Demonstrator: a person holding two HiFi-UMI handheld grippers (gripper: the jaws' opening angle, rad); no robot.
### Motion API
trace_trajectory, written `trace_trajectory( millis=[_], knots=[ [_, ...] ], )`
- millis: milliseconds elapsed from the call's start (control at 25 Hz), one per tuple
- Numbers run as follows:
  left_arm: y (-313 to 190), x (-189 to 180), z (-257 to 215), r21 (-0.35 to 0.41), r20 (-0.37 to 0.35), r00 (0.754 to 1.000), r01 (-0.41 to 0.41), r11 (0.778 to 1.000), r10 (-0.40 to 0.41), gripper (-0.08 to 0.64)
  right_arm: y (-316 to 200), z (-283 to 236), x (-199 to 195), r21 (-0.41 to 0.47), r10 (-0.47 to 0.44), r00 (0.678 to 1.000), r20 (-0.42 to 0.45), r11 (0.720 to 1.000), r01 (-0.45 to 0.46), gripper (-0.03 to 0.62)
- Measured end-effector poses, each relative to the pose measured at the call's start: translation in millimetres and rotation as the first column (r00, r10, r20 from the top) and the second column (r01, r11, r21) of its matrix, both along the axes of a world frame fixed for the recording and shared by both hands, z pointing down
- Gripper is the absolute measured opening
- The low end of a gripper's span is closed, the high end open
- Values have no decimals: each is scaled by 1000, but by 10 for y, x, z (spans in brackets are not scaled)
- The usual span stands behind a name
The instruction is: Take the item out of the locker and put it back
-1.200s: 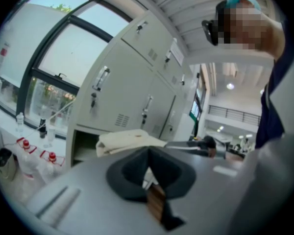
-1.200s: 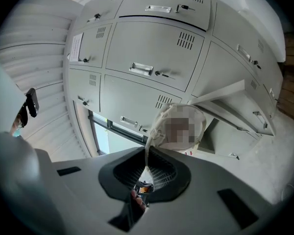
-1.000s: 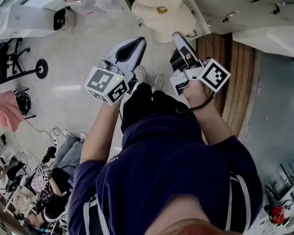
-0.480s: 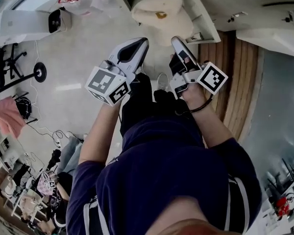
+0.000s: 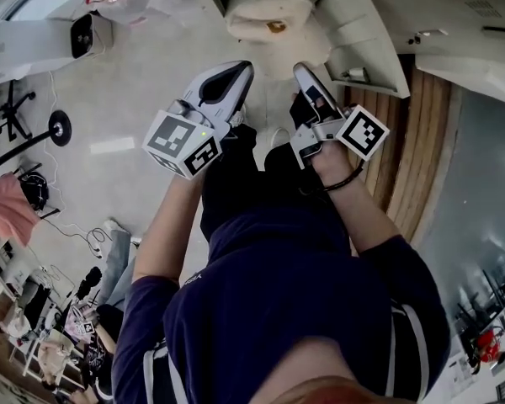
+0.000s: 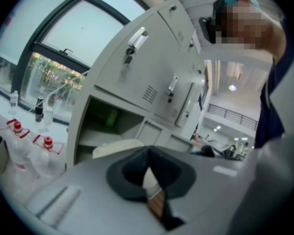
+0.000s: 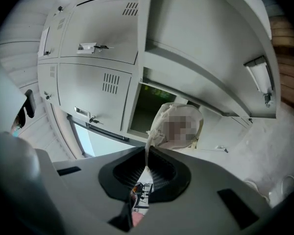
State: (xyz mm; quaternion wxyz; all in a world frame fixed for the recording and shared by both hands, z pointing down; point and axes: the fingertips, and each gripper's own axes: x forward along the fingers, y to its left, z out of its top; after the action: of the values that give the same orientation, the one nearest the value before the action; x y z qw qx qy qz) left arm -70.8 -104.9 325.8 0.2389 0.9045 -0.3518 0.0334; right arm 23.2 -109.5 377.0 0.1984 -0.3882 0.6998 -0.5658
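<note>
A cream cloth bag [image 5: 273, 19] hangs just beyond my right gripper [image 5: 301, 68], in front of the open locker compartment [image 7: 149, 109]. In the right gripper view a thin cream strap runs from the bag [image 7: 179, 124] down into the jaw tips of the right gripper [image 7: 147, 153], which is shut on it. My left gripper [image 5: 240, 67] is level beside it, shut and empty. Its own view shows the left gripper [image 6: 148, 153] with tips meeting, the bag [image 6: 118, 148] and the open compartment [image 6: 105, 124] ahead. Something green [image 6: 111, 116] sits deep inside.
The locker's open door [image 5: 366, 40] swings out at the upper right, over a strip of wooden flooring [image 5: 412, 141]. Closed locker doors with handles [image 7: 95, 47] surround the compartment. Red-capped bottles [image 6: 17, 129] stand by the window at left. Clutter and a wheeled stand [image 5: 59, 129] lie left.
The open locker door now shows larger and lower at the top right. Both grippers and the bag keep nearly the same places relative to each other.
</note>
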Motion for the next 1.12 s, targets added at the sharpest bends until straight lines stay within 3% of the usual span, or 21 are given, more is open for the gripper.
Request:
trace_trajectory(
  millis=[400, 680, 1120],
  knots=[
    [-401, -21, 964, 22, -17, 1000, -5, 1000, 5, 3, -439, 850, -13, 53, 12, 1000, 19, 999, -13, 21],
    [-443, 97, 1290, 66, -14, 1000, -10, 998, 11, 3, -509, 1181, 31, 81, 14, 999, 39, 997, -17, 21],
    [-832, -190, 2092, 100, -6, 1000, 5, 995, -5, 3, -956, 1867, -216, 135, 33, 997, 71, 990, -42, 21]
  ],
)
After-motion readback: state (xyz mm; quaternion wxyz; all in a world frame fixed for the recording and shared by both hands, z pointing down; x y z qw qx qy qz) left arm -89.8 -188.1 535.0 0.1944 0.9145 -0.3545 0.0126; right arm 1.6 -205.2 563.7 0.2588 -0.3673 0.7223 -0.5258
